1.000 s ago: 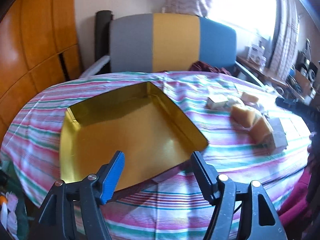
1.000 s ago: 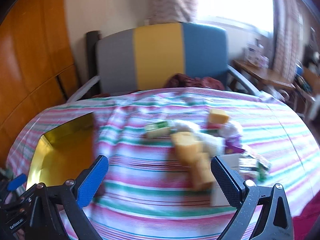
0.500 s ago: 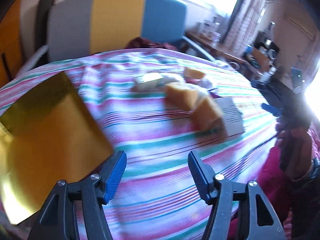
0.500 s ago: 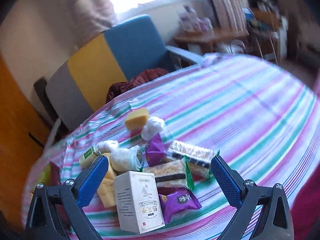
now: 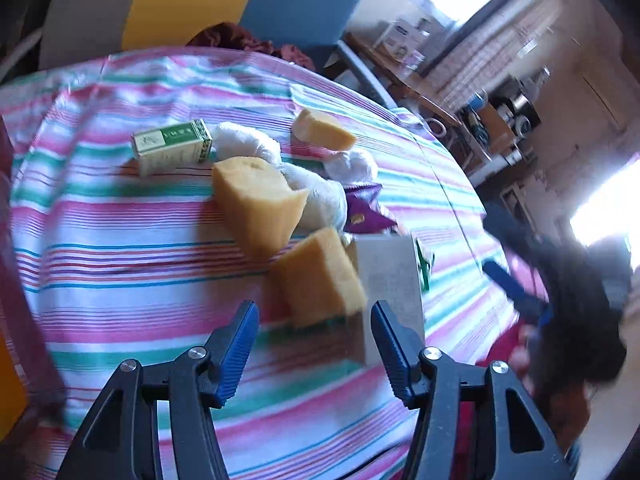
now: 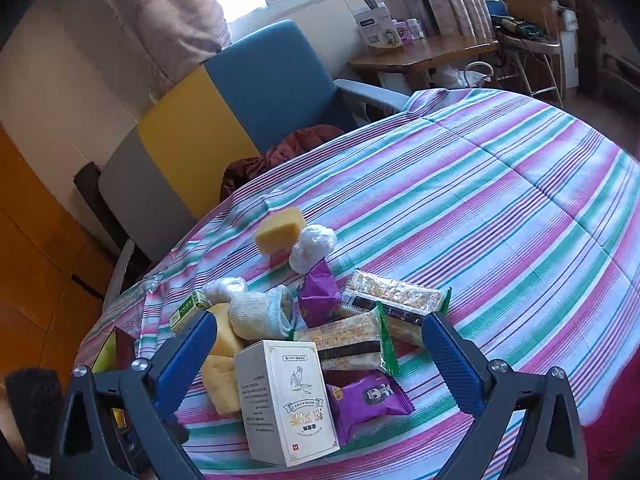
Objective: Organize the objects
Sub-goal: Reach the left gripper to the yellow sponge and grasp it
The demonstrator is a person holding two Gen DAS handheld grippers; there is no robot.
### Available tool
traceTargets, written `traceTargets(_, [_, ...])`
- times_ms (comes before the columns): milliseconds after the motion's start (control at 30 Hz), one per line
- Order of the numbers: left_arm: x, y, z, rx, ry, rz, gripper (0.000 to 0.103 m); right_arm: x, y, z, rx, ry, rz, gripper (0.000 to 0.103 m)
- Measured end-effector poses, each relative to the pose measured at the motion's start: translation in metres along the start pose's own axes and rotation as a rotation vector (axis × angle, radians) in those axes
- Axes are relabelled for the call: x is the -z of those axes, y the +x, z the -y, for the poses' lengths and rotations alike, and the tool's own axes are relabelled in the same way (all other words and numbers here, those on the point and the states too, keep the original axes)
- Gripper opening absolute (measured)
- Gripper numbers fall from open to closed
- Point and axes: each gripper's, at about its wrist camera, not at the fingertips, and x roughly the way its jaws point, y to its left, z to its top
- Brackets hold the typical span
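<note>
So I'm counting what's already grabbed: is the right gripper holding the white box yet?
No, the right gripper stands open, its blue pads clear of the upright white box on the striped tablecloth.

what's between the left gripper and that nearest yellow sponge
Nothing visible. The left gripper, whose jaws have just been closing but stand open and empty, faces the nearest yellow sponge across bare striped tablecloth. The white box stands against the sponge's right side, close to the right finger's path.

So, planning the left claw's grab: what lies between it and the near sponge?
Only bare striped cloth, in the left wrist view; the left claw is open before the sponge.
</note>
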Motion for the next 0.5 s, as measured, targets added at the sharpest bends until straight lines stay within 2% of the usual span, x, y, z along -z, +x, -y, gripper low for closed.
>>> traceTargets(100, [-0.01,0.014,0.003,0.007,-0.051,-0.023,0.064,0.0,0.001,0.002,-0.009,0.004,-0.003,0.103])
traceTargets(167, [-0.016,0.024,0.003,0.019,-0.079,-0.029,0.064,0.0,0.002,0.003,-0.008,0.012,-0.009,0.103])
traceTargets(233, [-0.02,0.034,0.001,-0.006,-0.086,-0.032,0.061,-0.001,0.003,0.005,-0.008,0.019,-0.014,0.103])
traceTargets(300, [-0.018,0.039,-0.003,0.026,-0.072,-0.054,0.04,0.0,0.006,0.005,-0.009,0.013,-0.026,0.103])
traceTargets(500, [0.001,0.016,-0.017,0.063,-0.014,-0.01,0.029,0.01,0.024,-0.015,-0.076,-0.07,-0.135,0.103])
